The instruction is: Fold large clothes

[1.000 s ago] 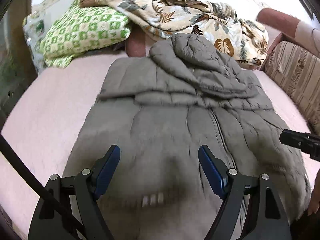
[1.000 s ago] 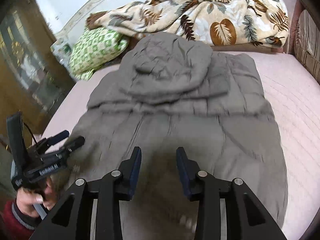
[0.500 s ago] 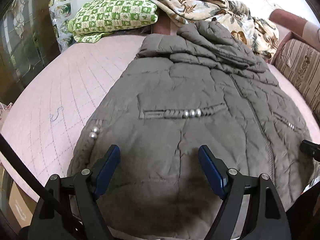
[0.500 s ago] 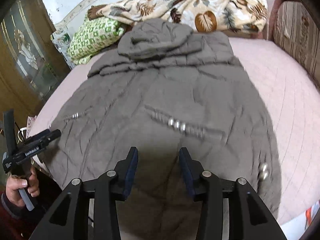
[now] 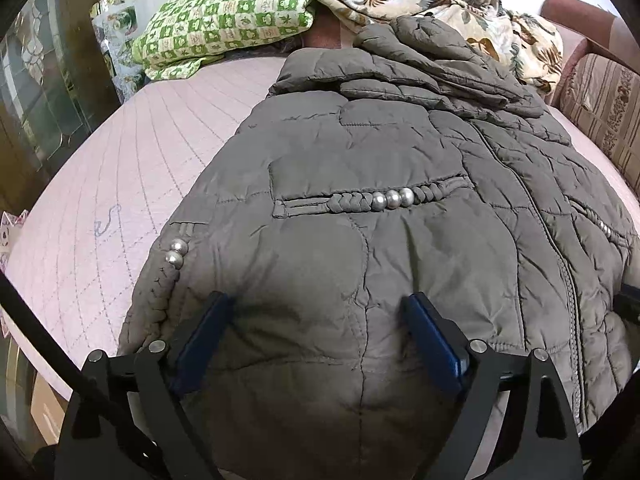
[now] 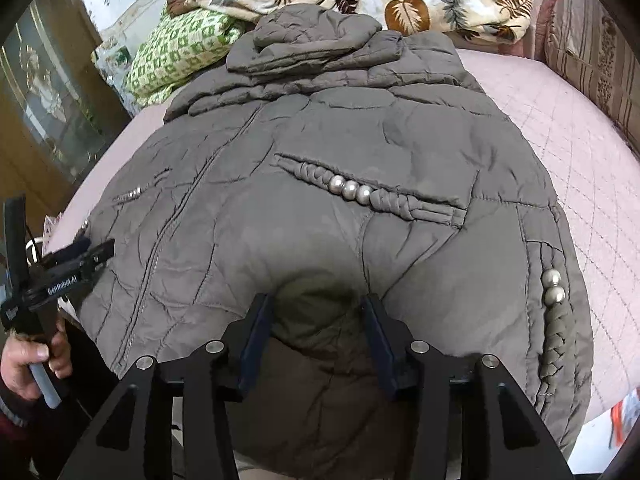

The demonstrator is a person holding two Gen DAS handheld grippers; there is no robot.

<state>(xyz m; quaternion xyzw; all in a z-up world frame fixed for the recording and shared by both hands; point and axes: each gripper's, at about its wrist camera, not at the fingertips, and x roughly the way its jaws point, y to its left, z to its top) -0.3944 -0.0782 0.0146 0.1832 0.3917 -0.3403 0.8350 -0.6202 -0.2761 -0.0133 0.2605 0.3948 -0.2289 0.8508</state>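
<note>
Grey padded jacket [image 5: 360, 184], hem cut off

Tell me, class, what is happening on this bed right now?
A person is holding a two-finger claw in each hand over the near hem of a grey quilted jacket spread flat on a pink bed. The left claw and right claw have both just been opening, hem fabric between their fingers but not pinched. No fold has been made yet.

jacket [image 5: 400, 152]: matt quilted cloth | beads [image 5: 393, 199]: glossy silvery | bedcover [image 5: 120, 184]: matt quilted pink cloth
</note>
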